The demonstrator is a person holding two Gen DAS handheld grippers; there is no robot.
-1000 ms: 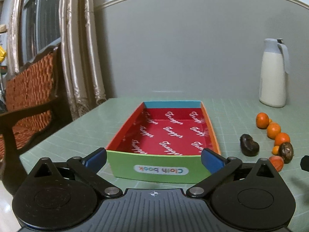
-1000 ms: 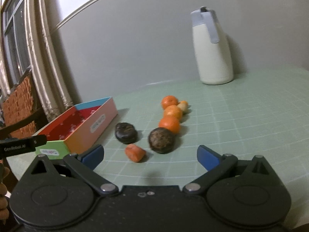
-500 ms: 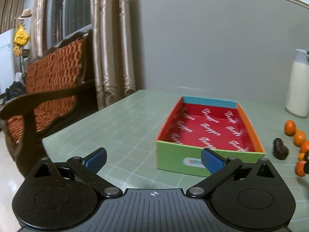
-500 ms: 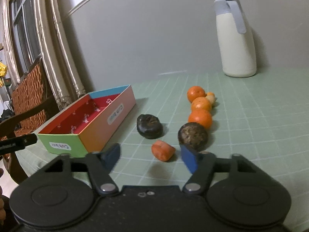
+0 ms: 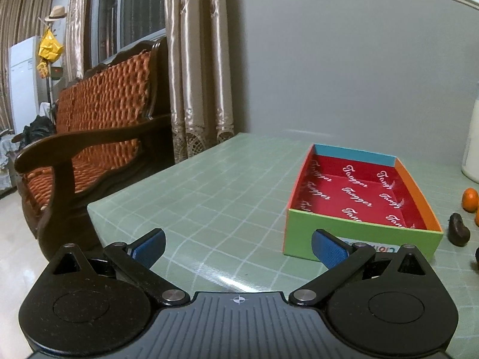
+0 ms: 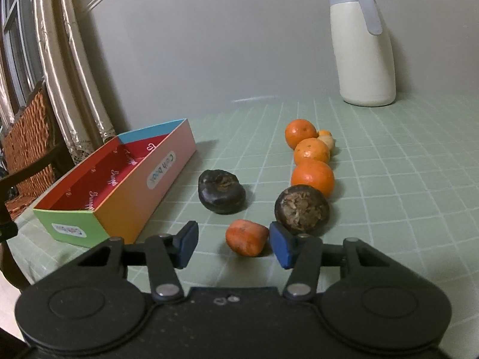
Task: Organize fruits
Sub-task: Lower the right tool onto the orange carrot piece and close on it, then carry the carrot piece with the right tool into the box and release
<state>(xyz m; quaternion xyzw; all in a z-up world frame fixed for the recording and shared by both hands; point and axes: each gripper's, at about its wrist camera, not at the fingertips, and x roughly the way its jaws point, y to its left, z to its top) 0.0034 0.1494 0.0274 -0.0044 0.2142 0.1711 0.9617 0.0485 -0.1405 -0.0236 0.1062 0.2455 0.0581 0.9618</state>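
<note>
A colourful cardboard box with a red printed inside stands empty on the green checked table; it also shows in the right wrist view. To its right lie a small orange-red fruit piece, two dark brown fruits and a row of three oranges. My right gripper is half closed, its pads either side of the orange-red piece, not touching it. My left gripper is open and empty, left of the box near the table's front edge.
A cream thermos jug stands at the back right by the grey wall. A small yellowish fruit lies behind the oranges. A wooden sofa with orange cushions and curtains stand left of the table.
My left gripper has swung left and back, away from the box. My right gripper has moved closer to the orange-red piece and its jaws have narrowed around it.
</note>
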